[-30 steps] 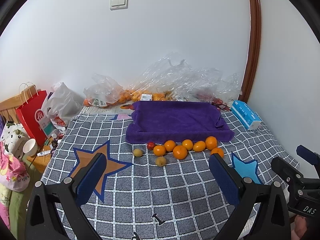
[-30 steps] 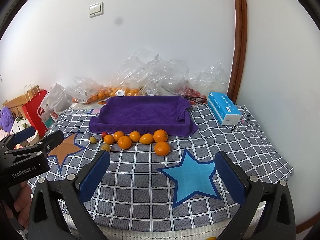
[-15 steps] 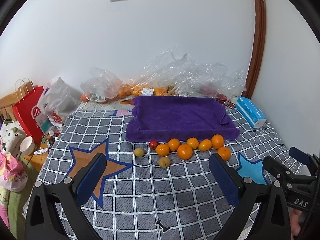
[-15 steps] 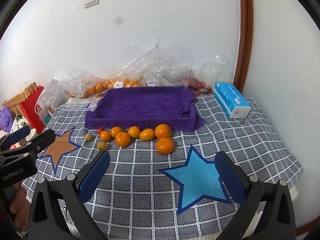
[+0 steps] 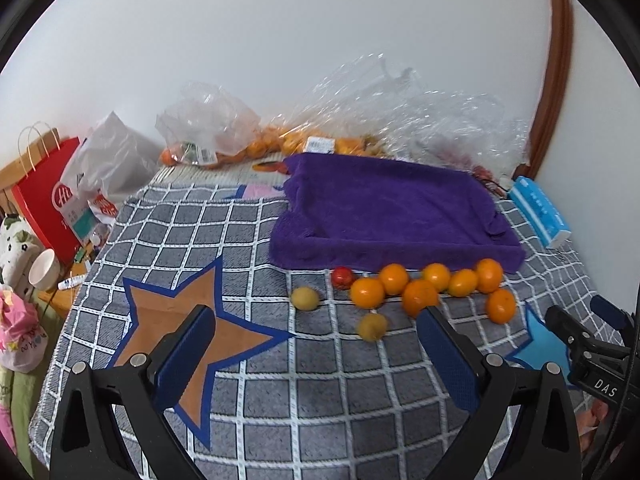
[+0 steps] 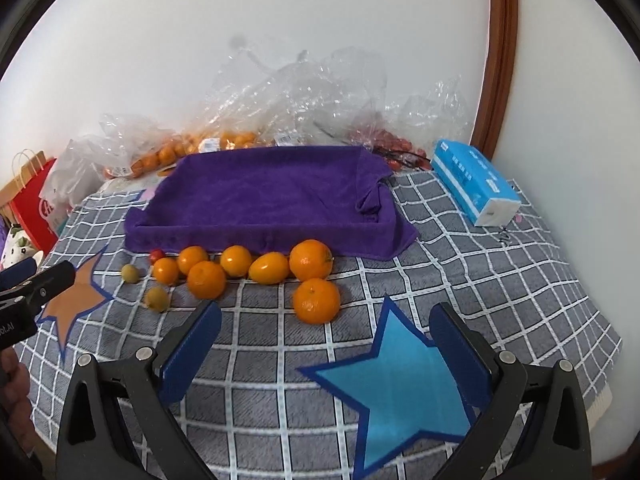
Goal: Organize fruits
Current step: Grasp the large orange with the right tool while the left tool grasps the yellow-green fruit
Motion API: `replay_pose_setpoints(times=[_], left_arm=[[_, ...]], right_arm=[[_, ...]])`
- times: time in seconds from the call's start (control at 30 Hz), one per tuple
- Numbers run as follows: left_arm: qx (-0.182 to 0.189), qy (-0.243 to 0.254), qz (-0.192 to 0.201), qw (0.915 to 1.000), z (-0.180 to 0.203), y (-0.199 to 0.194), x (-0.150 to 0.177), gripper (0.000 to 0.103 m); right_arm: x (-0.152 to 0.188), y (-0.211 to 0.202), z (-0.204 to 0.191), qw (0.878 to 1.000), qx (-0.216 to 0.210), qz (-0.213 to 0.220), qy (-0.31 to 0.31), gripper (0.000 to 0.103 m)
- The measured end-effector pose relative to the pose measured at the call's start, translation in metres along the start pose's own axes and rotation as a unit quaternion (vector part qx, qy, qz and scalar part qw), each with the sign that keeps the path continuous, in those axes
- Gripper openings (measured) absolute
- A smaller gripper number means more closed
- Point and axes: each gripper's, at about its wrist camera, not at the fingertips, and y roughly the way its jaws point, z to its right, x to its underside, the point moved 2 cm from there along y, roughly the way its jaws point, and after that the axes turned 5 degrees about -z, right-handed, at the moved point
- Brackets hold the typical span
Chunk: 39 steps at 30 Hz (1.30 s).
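Several oranges [image 5: 418, 296] [image 6: 316, 300] lie in a loose row on the grey checked cloth, just in front of a purple towel-lined tray [image 5: 392, 212] [image 6: 264, 196]. A small red fruit [image 5: 342, 277] [image 6: 156, 255] and two small yellow-green fruits [image 5: 305, 298] [image 5: 373, 326] [image 6: 130, 273] lie at the row's left end. My left gripper [image 5: 316, 344] is open and empty, short of the fruits. My right gripper [image 6: 324, 340] is open and empty, just short of the nearest orange.
Clear plastic bags of oranges [image 5: 256, 144] [image 6: 192, 148] lie along the wall behind the tray. A blue tissue pack [image 5: 540, 210] [image 6: 476, 184] sits at the right. A red paper bag [image 5: 44, 196] and a white cup [image 5: 43, 269] stand off the left edge.
Both grippers have moved forward and down toward the fruit row, so the fruits and tray now look closer. Both stay open.
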Motion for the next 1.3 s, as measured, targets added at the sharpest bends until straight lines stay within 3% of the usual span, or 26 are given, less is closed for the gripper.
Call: replay_pose_setpoints(times=[0.3,0.47,0.6,0.73,1.13,1.3], left_arm=[[0.006,-0.022,-0.043,0.9988,-0.025,0.045,-0.008,0.096],[0.009,-0.022,-0.058,0.998,-0.03,0.059,-0.005,0.096],[0.018,-0.019,-0.069,0.9972,-0.032,0.066,0.0,0.096],[0.037,-0.025,-0.087,0.9952,-0.03,0.075,0.005,0.095],[0.024,-0.003,-0.086,0.996,-0.013,0.104,-0.002,0.064],[0.023,0.001,-0.077,0.9968,-0.012,0.115,-0.002,0.03]], right_arm=[[-0.003,0.055,-0.001,0.999,-0.007,-0.048,-0.015,0.094],[0.001,0.084,-0.002,0.997,-0.019,-0.069,-0.009,0.076],[0.009,0.101,-0.006,0.996,-0.02,-0.079,-0.027,0.047],[0.013,0.1,-0.009,0.997,-0.023,-0.058,-0.044,0.043],[0.015,0.102,-0.006,0.997,-0.037,-0.053,-0.042,0.043],[0.015,0.102,-0.004,0.997,-0.04,-0.053,-0.037,0.043]])
